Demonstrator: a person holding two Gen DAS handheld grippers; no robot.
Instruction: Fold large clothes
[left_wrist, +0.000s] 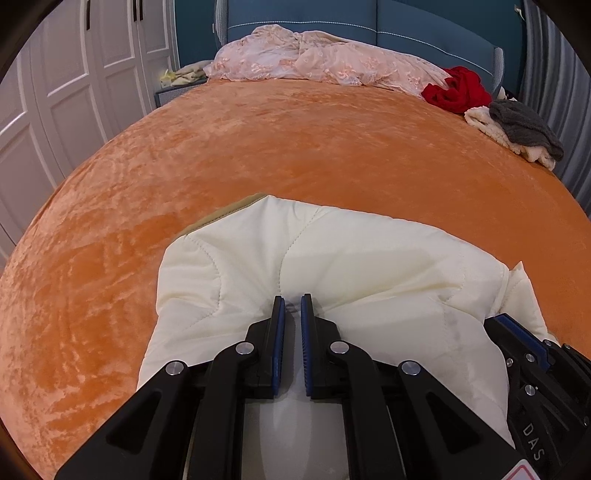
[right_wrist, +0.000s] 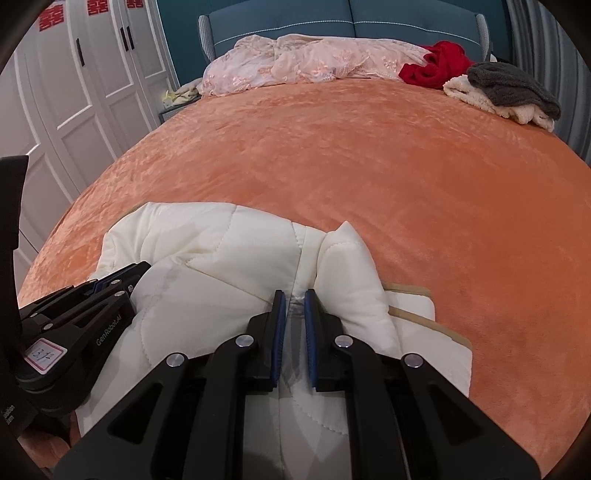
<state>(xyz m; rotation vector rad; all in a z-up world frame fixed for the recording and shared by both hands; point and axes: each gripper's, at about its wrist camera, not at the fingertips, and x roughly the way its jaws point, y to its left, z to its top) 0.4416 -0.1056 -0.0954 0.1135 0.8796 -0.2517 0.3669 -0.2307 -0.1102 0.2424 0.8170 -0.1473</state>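
A cream quilted garment (left_wrist: 332, 258) with a tan lining lies bunched on the near part of the orange bed (left_wrist: 295, 147). My left gripper (left_wrist: 292, 300) is shut on a fold of it, cloth pinched between the blue pads. In the right wrist view the same garment (right_wrist: 207, 251) spreads left and ahead, and my right gripper (right_wrist: 294, 293) is shut on a fold at a seam. The right gripper (left_wrist: 517, 332) shows at the lower right of the left wrist view. At the left edge of the right wrist view, the left gripper (right_wrist: 122, 275) rests on the fabric.
A pink lace cover (left_wrist: 314, 59) lies along the blue headboard (left_wrist: 406, 22). A red garment (left_wrist: 458, 88), a grey cloth (left_wrist: 524, 125) and a cream fleece (left_wrist: 491, 129) sit at the far right of the bed. White wardrobe doors (left_wrist: 74, 74) stand to the left.
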